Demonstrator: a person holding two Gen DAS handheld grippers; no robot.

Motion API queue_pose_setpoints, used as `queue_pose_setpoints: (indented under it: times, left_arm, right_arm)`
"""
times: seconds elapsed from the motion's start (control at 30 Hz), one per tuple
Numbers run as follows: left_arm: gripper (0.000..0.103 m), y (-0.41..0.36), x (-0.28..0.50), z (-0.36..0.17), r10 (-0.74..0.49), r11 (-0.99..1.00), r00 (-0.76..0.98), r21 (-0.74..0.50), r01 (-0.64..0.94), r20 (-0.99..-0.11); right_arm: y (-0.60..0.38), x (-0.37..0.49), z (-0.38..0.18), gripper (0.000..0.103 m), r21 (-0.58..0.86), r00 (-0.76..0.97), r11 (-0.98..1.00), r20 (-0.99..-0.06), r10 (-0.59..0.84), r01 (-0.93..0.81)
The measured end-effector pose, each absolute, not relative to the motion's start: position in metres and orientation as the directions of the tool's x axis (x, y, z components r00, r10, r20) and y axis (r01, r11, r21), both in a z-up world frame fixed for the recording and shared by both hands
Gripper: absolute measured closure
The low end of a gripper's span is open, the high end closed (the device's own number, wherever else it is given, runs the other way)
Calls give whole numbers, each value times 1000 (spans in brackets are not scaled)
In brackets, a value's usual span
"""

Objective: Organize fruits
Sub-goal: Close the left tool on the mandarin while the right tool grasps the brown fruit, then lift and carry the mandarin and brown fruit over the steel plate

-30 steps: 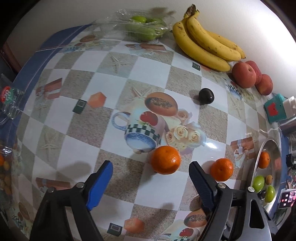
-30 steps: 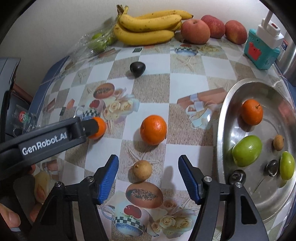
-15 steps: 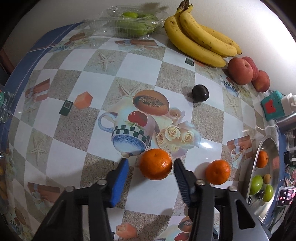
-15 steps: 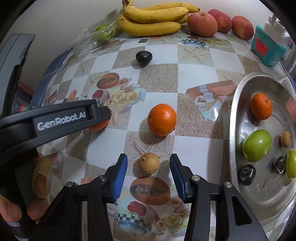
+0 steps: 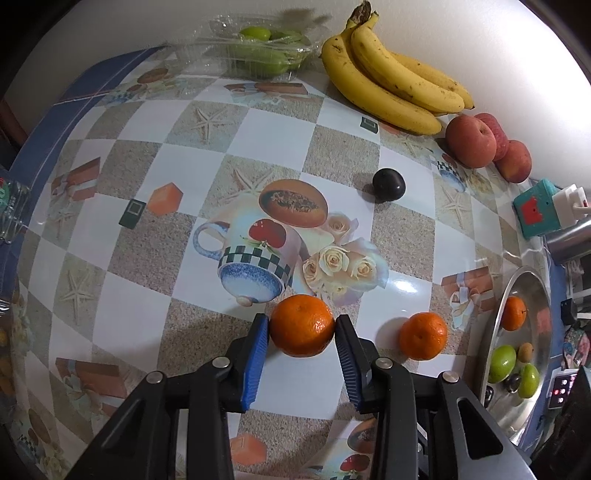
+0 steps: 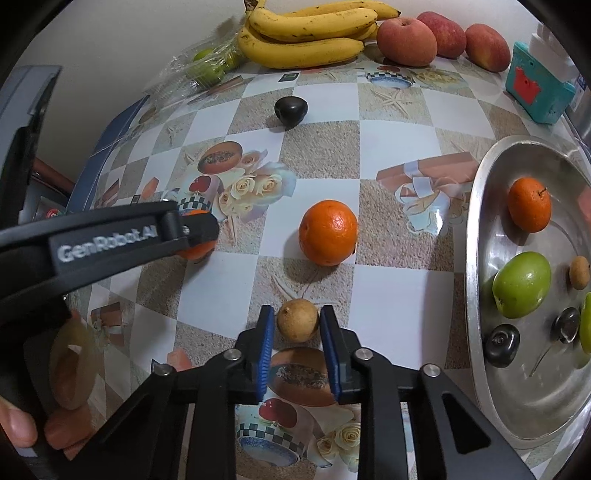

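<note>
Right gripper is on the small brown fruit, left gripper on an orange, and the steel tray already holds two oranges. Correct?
Not quite. The steel tray holds one orange, as the right wrist view shows. The rest stands: the right gripper is on the small brown fruit, and the left gripper, jaws closing, is on an orange.

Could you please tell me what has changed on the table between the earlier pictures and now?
Both tools closed in on fruit. The left tool, wide open a second ago, is still closing, its pads now against the orange. The right tool has shut on the small brown fruit. Neither fruit has left the table. The other orange, bananas and tray stayed put.
</note>
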State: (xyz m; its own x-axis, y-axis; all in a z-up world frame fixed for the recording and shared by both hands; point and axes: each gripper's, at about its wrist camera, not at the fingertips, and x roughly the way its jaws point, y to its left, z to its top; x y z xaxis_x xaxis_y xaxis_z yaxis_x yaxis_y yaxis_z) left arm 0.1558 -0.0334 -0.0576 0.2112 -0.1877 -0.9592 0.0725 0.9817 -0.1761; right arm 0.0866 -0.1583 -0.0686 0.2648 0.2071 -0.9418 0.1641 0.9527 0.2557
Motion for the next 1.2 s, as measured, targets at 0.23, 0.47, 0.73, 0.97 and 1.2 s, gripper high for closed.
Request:
queue_pose_setpoints:
  times: [0.23, 0.47, 0.73, 0.97, 1.2]
  left_arm:
    - [64, -33, 152, -47, -180, 983, 232, -168, 73, -956]
    - [64, -32, 146, -29, -169, 985, 278, -154, 75, -946]
    - [64, -30, 140, -9, -163, 986, 333, -148, 71, -929]
    - [64, -34, 136, 5, -163, 987, 370, -144, 77, -915]
    - [64, -44, 131, 14, -169, 985, 387, -142, 99, -906]
  right_arm:
    - [-163, 84, -66, 78, 272, 273, 946, -937, 219, 174]
    - [-173, 80, -40, 78, 309, 352, 934, -907, 231, 182]
    - [-186, 75, -8, 78, 328, 441, 924, -872, 215, 198]
    - [-200, 71, 5, 78, 325, 475, 918, -860, 188, 227]
    - [-220, 65, 9, 78, 334, 495, 902, -853, 166, 274]
